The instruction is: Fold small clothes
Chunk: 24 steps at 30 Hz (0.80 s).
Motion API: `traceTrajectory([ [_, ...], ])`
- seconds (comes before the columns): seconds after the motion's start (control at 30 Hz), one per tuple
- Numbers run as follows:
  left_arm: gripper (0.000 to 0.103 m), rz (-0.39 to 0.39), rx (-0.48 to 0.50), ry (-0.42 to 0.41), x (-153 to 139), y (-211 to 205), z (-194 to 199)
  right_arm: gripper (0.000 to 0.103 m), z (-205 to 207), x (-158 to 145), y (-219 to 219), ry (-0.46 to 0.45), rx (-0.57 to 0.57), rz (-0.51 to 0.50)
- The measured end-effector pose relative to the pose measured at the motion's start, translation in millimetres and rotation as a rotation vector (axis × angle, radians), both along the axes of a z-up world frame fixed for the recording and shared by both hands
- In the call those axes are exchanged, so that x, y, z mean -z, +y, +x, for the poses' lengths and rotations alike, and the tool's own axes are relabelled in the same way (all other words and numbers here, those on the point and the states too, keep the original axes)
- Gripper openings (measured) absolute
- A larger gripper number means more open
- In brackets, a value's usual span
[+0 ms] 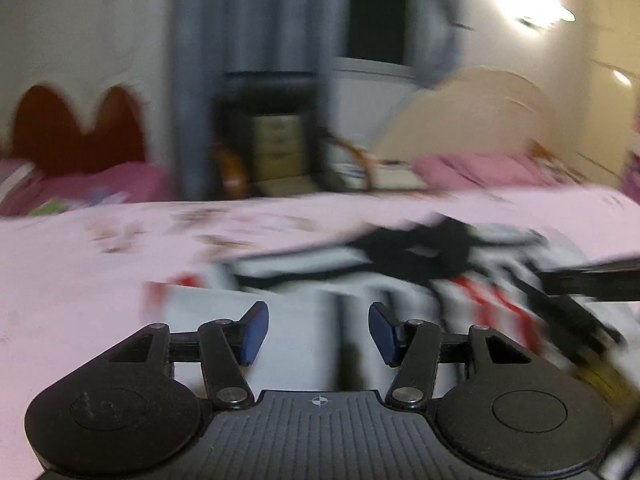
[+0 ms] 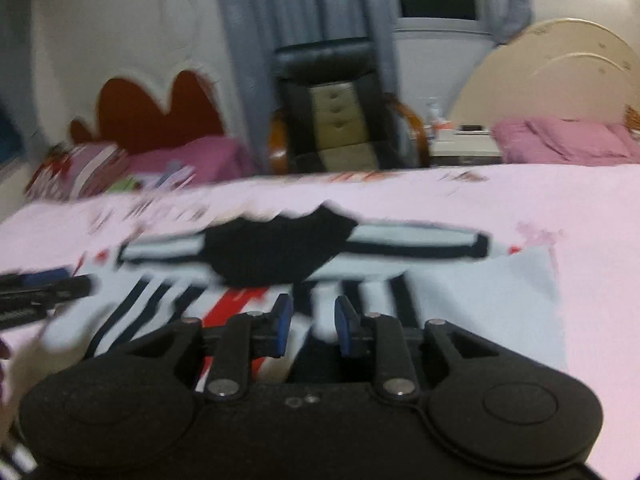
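A small white garment with black stripes, red marks and a black collar lies on the pink bedsheet. It also shows in the left wrist view, blurred by motion. My left gripper is open and empty, just above the garment's white part. My right gripper is open with a narrower gap, over the striped part; a white fold shows between its blue pads, not pinched. The right gripper's arm shows at the right edge of the left wrist view.
A black and beige armchair stands beyond the bed's far edge, in front of grey curtains. Pink pillows and a cream headboard are at the far right. A red headboard is at the far left.
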<state>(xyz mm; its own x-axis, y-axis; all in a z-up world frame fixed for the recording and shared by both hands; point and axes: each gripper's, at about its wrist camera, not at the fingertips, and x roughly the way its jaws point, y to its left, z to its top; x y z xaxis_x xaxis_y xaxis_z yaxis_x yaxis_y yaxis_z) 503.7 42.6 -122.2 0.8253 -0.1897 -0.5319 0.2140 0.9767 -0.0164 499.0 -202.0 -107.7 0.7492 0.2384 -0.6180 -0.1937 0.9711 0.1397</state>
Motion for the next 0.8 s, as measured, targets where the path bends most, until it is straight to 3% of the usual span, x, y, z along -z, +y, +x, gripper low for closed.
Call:
traceTrajectory([
  [0.07,0.055,0.039,0.047,0.015,12,-24,-4,0.022,-9,12,10,0.026,-0.047,-0.045],
  [0.13,0.055,0.047,0.031,0.050,24,-25,-1,0.023,-13,23,11,0.042,-0.045,-0.120],
  [0.23,0.058,0.011,-0.028,0.054,28,5,-8,0.022,-15,25,-17,0.042,0.036,-0.150],
  [0.3,0.058,0.039,-0.071,0.050,31,25,-16,0.027,-19,24,-35,0.059,0.102,-0.171],
  [0.47,0.058,0.063,-0.061,0.041,21,28,-26,0.030,-21,18,-43,0.081,0.115,-0.149],
  [0.53,0.058,0.031,-0.040,0.009,14,27,-34,0.029,-33,5,-34,0.028,0.115,-0.123],
  [0.6,0.058,0.086,-0.032,0.087,25,17,-25,0.029,-39,6,-24,0.013,0.085,-0.137],
  [0.63,0.061,0.109,-0.027,0.096,31,15,-25,0.031,-33,17,-20,0.081,0.084,-0.177],
  [0.7,0.063,0.153,-0.027,0.076,30,10,-27,0.031,-33,25,-19,0.101,0.092,-0.187],
  [0.8,0.064,0.089,-0.041,0.079,16,19,-39,0.031,-43,4,-24,0.102,0.125,-0.146],
])
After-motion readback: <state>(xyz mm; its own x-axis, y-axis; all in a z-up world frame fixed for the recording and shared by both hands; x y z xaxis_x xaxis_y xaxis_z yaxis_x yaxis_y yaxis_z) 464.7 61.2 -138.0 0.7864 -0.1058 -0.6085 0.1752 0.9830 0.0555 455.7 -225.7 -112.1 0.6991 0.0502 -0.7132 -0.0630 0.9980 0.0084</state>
